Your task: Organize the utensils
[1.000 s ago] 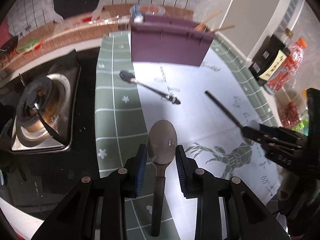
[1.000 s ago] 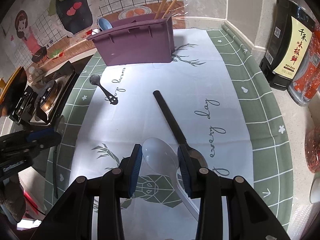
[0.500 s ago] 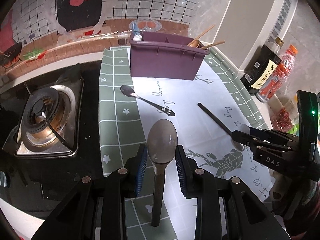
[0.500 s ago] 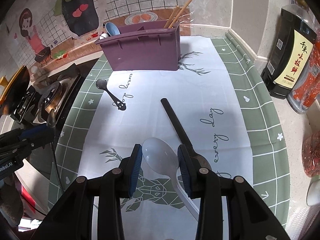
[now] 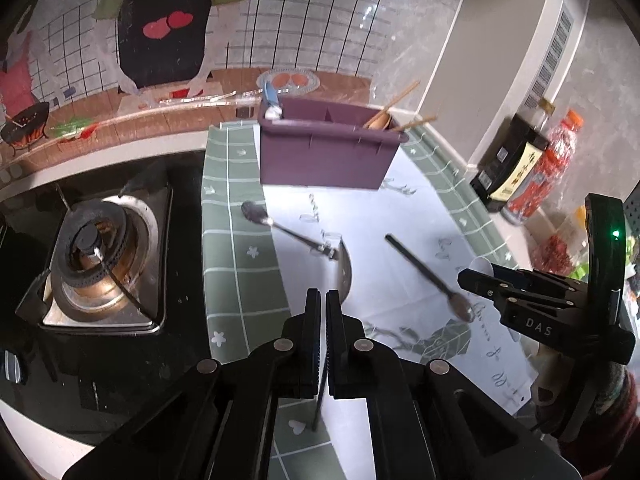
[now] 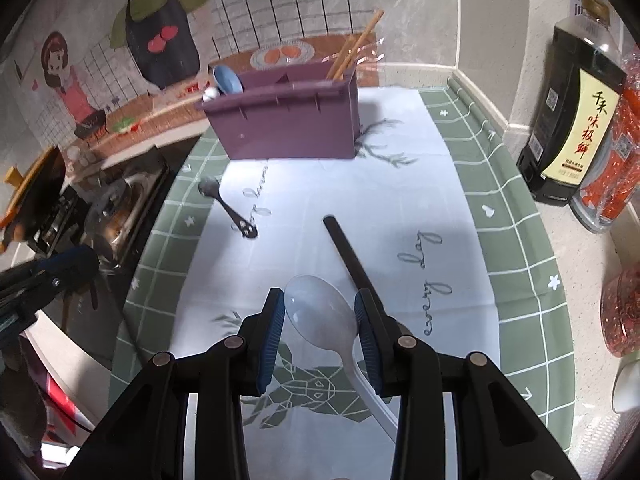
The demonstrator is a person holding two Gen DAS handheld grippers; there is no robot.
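My left gripper (image 5: 323, 304) is lifted over the green-edged mat (image 5: 240, 280), its jaws closing tight together. A metal spoon (image 5: 345, 272) stands edge-on in them, bowl ahead of the fingertips and handle hanging below. My right gripper (image 6: 320, 312) is shut on the bowl of a white plastic spoon (image 6: 324, 312), held above the mat (image 6: 516, 240); it also shows in the left wrist view as the right gripper (image 5: 480, 278). A purple utensil holder (image 5: 328, 156) (image 6: 288, 120) with chopsticks and a blue spoon stands at the back.
A small metal spoon (image 5: 280, 228) (image 6: 228, 204) and a black-handled spoon (image 5: 424, 272) (image 6: 352, 256) lie on the mat. A gas burner (image 5: 92, 256) sits to the left. A dark sauce bottle (image 6: 572, 128) and a red bottle (image 5: 548, 168) stand on the right.
The left jaws went from wide around the spoon's bowl to tight together, and the spoon turned edge-on. Both grippers rose slightly; the right one still holds the white spoon.
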